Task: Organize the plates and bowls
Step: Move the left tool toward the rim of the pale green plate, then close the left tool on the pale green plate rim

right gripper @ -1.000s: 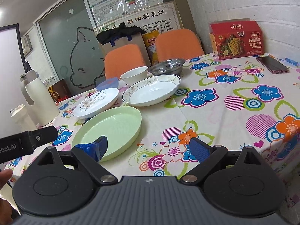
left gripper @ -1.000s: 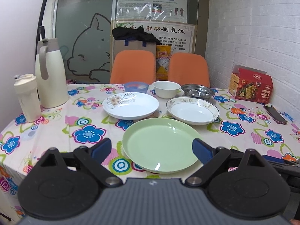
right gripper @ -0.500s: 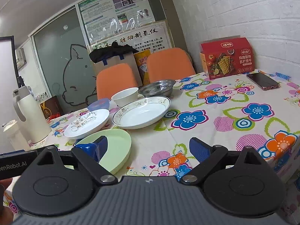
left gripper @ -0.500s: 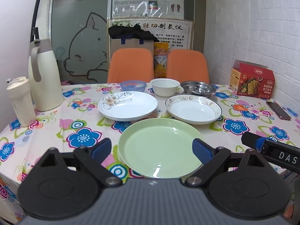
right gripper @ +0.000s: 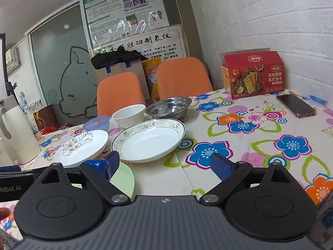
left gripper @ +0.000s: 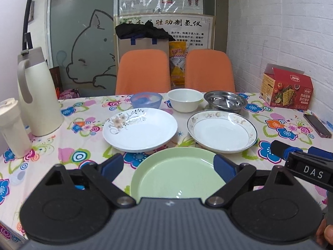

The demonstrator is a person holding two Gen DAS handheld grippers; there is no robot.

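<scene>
A green plate [left gripper: 179, 175] lies nearest me on the flowered table; its edge also shows in the right wrist view [right gripper: 122, 179]. Behind it are a white flower-patterned plate [left gripper: 139, 129] [right gripper: 83, 145] and a gold-rimmed white plate [left gripper: 221, 131] [right gripper: 149, 139]. Further back stand a blue bowl [left gripper: 145, 100] [right gripper: 96, 123], a white bowl [left gripper: 185, 100] [right gripper: 129, 115] and a steel bowl [left gripper: 225, 101] [right gripper: 168, 107]. My left gripper [left gripper: 168, 164] is open and empty above the green plate's near side. My right gripper [right gripper: 166, 164] is open and empty, right of the green plate.
A cream thermos jug [left gripper: 36, 91] and a white tumbler [left gripper: 11, 127] stand at the left. A red cracker box [left gripper: 288, 88] [right gripper: 254, 75] and a phone [left gripper: 317, 121] [right gripper: 295, 105] are at the right by the brick wall. Two orange chairs [left gripper: 143, 70] stand behind the table.
Both grippers have drawn back and risen a little; the table looks lower in both views. The right gripper has come into the left wrist view at the right. No dish has moved.
</scene>
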